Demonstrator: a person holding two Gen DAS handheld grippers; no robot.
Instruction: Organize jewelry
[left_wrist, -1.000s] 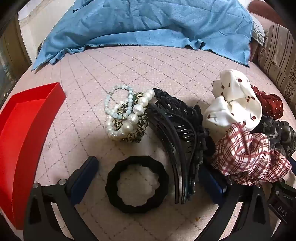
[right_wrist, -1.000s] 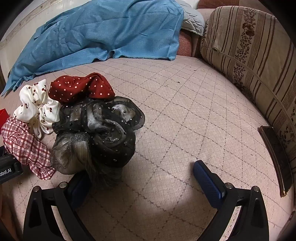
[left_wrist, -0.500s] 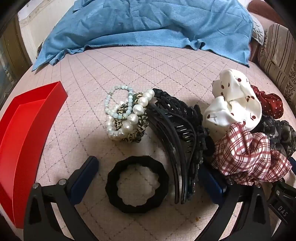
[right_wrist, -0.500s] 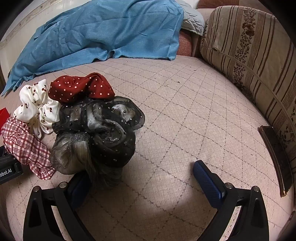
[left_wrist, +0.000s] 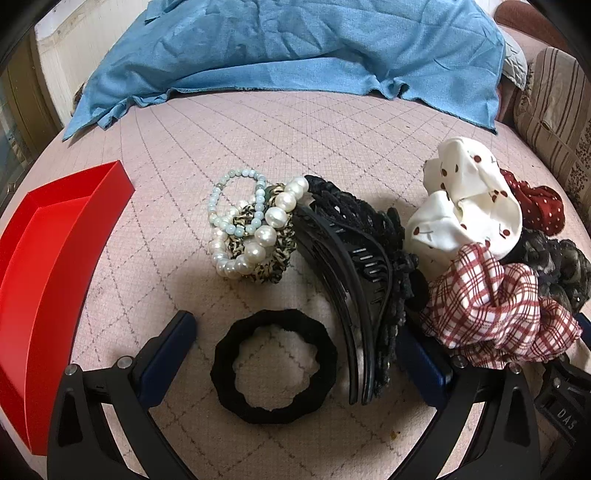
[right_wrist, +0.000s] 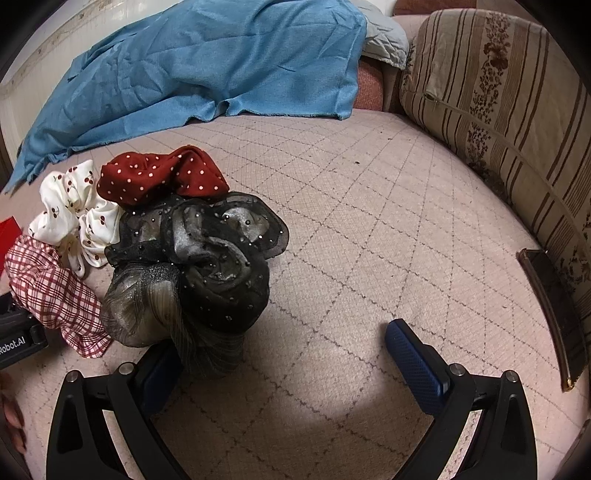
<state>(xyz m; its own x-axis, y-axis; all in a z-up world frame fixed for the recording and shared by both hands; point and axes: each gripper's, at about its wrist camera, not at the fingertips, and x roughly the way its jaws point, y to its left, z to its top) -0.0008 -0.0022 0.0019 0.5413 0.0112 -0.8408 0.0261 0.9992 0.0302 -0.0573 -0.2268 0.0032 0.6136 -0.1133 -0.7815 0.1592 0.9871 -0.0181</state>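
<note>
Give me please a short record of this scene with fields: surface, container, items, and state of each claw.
surface: pink quilted cover, blue cloth at the far side
container: red tray, at left, nothing visible inside
beads: pearl and pale bead bracelets in one heap
black items: hair tie, hair claw clips
scrunchies: white cherry, red dotted, plaid, dark sheer
left claw: open, around the hair tie, not gripping
right claw: open, holding nothing, beside the dark sheer scrunchie
</note>
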